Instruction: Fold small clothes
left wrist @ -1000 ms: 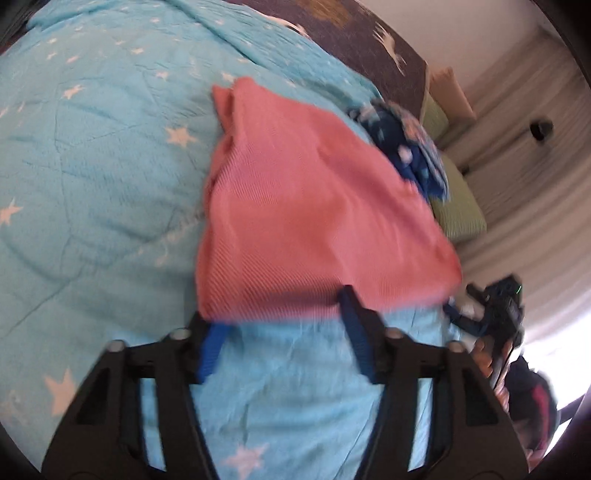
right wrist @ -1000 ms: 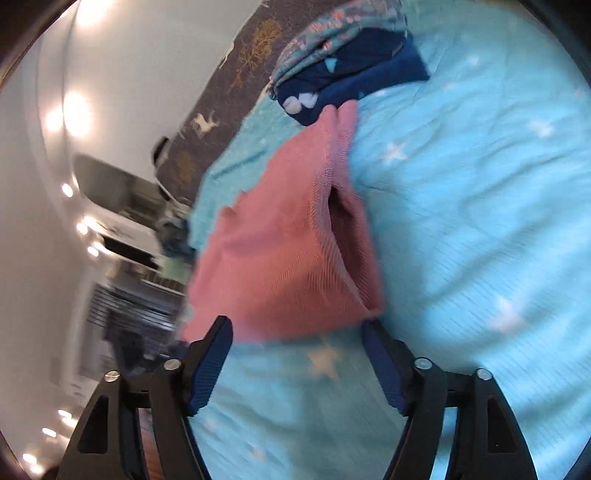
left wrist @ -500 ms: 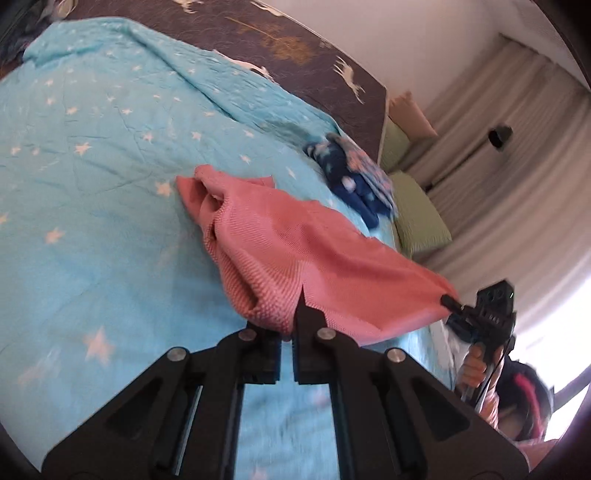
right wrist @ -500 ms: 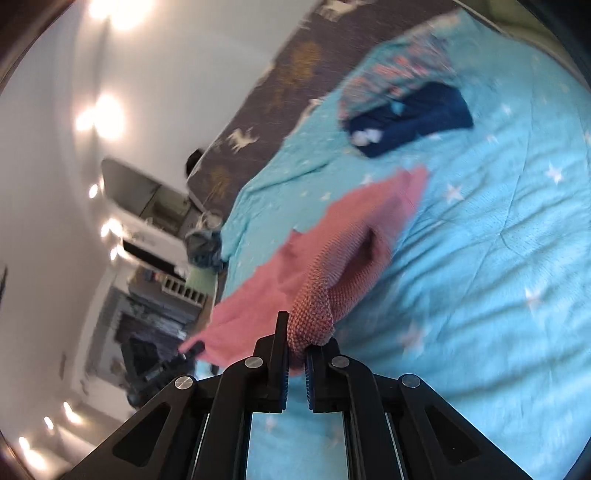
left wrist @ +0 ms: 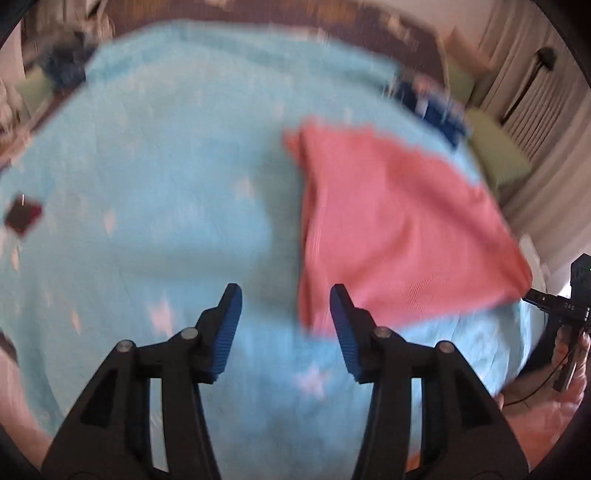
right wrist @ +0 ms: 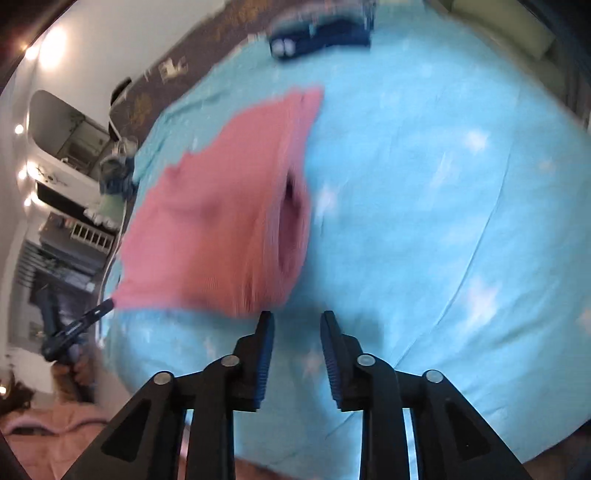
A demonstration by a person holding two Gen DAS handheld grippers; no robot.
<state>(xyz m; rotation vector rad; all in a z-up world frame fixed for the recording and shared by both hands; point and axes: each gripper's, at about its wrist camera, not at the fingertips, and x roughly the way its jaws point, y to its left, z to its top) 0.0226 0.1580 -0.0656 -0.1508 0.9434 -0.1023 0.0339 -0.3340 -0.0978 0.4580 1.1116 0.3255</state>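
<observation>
A pink ribbed garment (left wrist: 399, 229) lies on the light blue star-print bedspread (left wrist: 166, 192), spread to the right of my left gripper (left wrist: 285, 295). The left gripper is open and empty, with the garment's near corner just beside its right finger. In the right wrist view the same garment (right wrist: 221, 221) lies ahead and to the left of my right gripper (right wrist: 297, 321), which is open and empty just short of the garment's near edge. Both views are blurred by motion.
A folded dark blue patterned garment (right wrist: 321, 33) lies at the far side of the bed, also in the left wrist view (left wrist: 432, 107). Green pillows (left wrist: 498, 155) lie by the curtains. The other gripper shows at each view's edge (left wrist: 561, 306).
Half a second ago both grippers were shut on the pink garment's corners and held it up. Now both are open, the garment lies on the bed, and both have pulled back.
</observation>
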